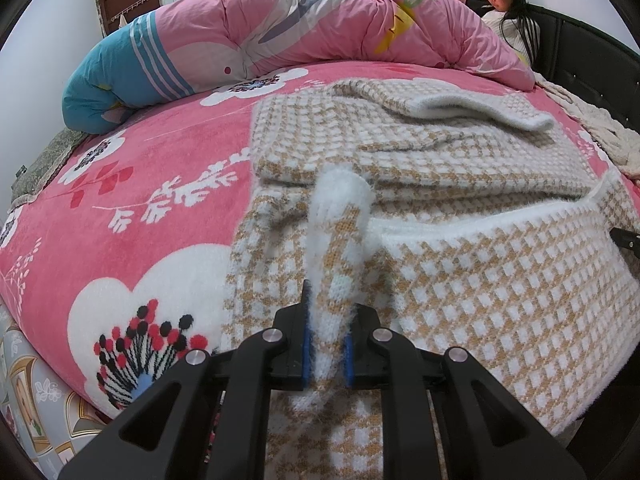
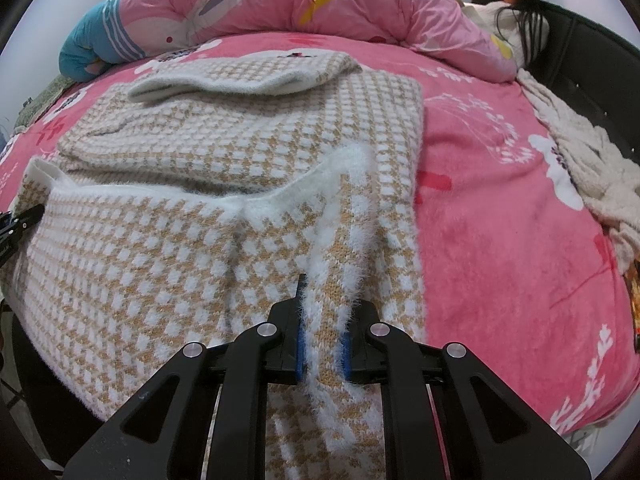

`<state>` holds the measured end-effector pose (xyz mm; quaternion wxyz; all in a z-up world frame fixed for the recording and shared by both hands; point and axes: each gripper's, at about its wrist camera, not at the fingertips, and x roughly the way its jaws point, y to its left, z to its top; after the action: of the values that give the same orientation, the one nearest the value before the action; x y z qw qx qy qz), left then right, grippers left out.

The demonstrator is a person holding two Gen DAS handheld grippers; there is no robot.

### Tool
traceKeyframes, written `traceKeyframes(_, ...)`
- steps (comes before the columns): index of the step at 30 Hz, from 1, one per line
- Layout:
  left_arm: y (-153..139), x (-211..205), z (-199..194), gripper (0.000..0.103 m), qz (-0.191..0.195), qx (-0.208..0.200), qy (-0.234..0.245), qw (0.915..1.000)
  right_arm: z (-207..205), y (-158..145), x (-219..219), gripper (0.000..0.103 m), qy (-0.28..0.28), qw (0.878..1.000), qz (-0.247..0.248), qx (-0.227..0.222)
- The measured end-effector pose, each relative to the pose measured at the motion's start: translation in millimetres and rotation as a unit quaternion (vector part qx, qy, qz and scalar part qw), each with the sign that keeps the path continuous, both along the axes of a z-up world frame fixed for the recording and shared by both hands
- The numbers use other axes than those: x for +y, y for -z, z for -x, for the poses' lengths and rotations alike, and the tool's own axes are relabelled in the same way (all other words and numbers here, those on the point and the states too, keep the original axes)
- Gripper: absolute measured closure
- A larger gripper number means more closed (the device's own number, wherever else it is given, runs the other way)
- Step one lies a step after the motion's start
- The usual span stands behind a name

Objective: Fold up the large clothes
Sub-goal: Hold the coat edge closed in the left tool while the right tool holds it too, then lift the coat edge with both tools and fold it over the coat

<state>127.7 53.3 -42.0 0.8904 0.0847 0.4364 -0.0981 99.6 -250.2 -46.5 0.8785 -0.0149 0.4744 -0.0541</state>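
A large fuzzy knit garment [image 1: 460, 280] in a tan and white check lies on the pink floral bed cover [image 1: 132, 216], its far half folded over with a sleeve on top. My left gripper [image 1: 326, 344] is shut on a pinched-up fold at the garment's near left edge, which stands up between the blue pads. In the right wrist view the same garment [image 2: 168, 232] spreads to the left, and my right gripper [image 2: 323, 344] is shut on a ridge of its near right edge beside the white trim. The other gripper's tip [image 2: 20, 220] shows at the far left.
A rolled pink and blue quilt [image 1: 280, 36] lies across the far side of the bed. A person [image 1: 508, 8] sits at the back right against the dark headboard. A cream fleece blanket [image 2: 592, 168] trails along the right edge. The bed's near edge drops off below the grippers.
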Motion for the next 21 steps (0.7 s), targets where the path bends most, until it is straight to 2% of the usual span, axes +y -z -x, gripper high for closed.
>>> traceKeyframes(8,1.2,-1.2,2.9,0.088,-0.005,-0.008,0.002,1.0000,2.7,2.5,-3.8,0.094,0.002,1.000,0.001,-0.008)
traceKeyframes(12,-4.9,-12.9,25.1,0.091,-0.070,-0.065,0.013,0.9953,19.8,-16.7,0.1,0.096,0.007,0.999,0.010,-0.042)
traceKeyframes(16,-28.2,-11.3,55.9,0.093,-0.102,-0.131,0.015,0.9860,45.6,-47.4,4.6,0.096,0.007,0.996,0.016,-0.089)
traceKeyframes(18,-47.0,-8.3,67.6,0.093,-0.108,-0.162,0.014,0.9808,59.3,-66.1,7.9,0.096,0.006,0.993,0.023,-0.117)
traceKeyframes(21,-74.4,-3.3,75.7,0.093,-0.094,-0.192,0.014,0.9769,70.5,-87.4,9.2,0.096,0.005,0.988,0.031,-0.154)
